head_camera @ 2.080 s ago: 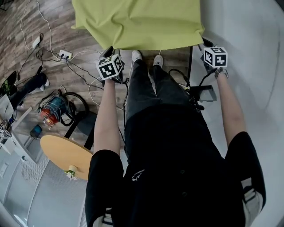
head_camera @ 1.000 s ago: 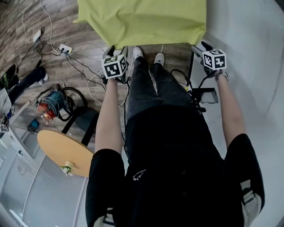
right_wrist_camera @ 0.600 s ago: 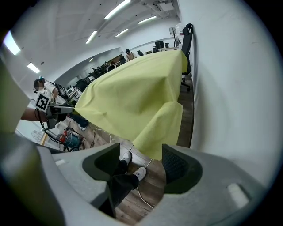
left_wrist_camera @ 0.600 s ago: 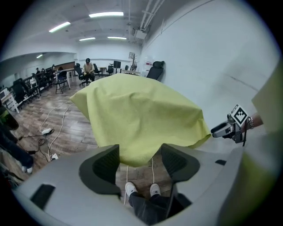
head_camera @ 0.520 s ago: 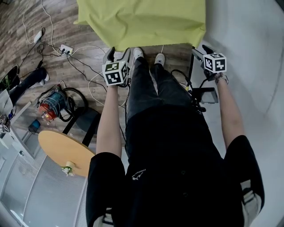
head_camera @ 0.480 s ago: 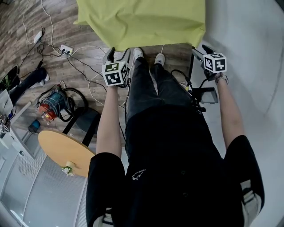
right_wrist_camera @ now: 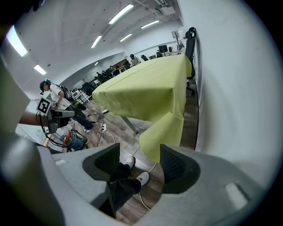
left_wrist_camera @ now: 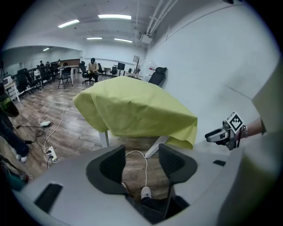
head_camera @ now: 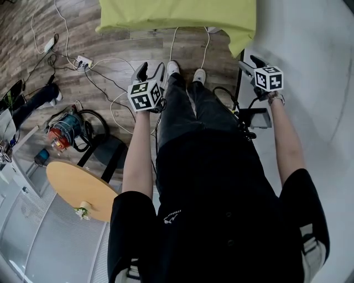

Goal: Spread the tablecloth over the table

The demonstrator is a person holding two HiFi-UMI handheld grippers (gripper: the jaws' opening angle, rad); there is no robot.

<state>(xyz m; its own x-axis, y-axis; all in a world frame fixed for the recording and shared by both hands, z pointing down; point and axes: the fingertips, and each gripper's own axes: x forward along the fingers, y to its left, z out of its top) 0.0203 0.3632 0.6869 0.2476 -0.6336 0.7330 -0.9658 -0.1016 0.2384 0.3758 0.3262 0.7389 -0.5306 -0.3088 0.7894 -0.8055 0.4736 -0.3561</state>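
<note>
Wood floor (head_camera: 99, 50), open office: tablecloth (head_camera: 177, 14) draped on worktop, corner sagging by wall (head_camera: 310, 55). My left tongs (head_camera: 150, 68) and right tongs (head_camera: 250, 62) gape empty, left just narrowing, right just widened; risk: uneven overhang may drag cloth off

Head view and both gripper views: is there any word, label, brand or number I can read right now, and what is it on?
No text reads clearly in any view.
On the person's black shirt: a white print, too small to read.
On the left gripper and right gripper: cubes with square black-and-white markers only, no letters or digits.
</note>
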